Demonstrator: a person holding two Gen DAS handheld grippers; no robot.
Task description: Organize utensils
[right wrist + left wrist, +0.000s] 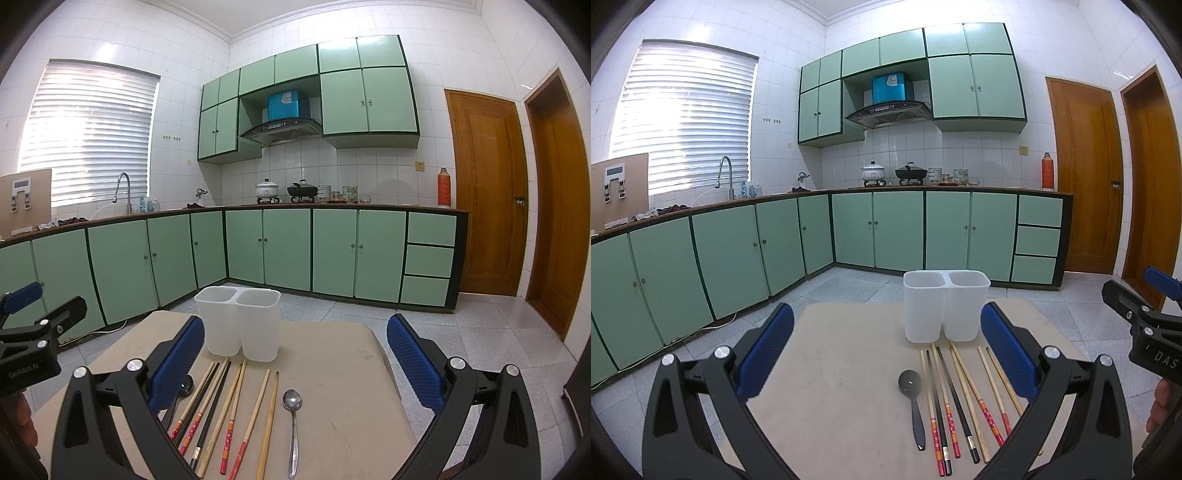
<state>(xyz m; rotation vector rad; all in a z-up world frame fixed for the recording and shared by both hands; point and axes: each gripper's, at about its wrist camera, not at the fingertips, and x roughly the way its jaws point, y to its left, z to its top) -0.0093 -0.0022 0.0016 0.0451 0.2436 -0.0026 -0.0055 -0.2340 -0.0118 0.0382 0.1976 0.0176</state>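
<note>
A white two-compartment holder (945, 304) (240, 323) stands at the far side of a beige table (842, 369) (343, 369). In front of it lie several chopsticks (964, 398) (225, 410), a black spoon (911, 391) on their left, partly hidden in the right wrist view (184, 386), and a metal spoon (293, 417) on their right. My left gripper (886, 349) is open and empty above the table. My right gripper (295, 360) is open and empty above the utensils. Each also shows at the edge of the other's view (1145, 302) (33, 314).
Green kitchen cabinets (879, 232) run along the far and left walls, with a tiled floor (461, 332) between them and the table. Wooden doors (487, 192) stand at the right. Pots (873, 172) and bowls sit on the far counter.
</note>
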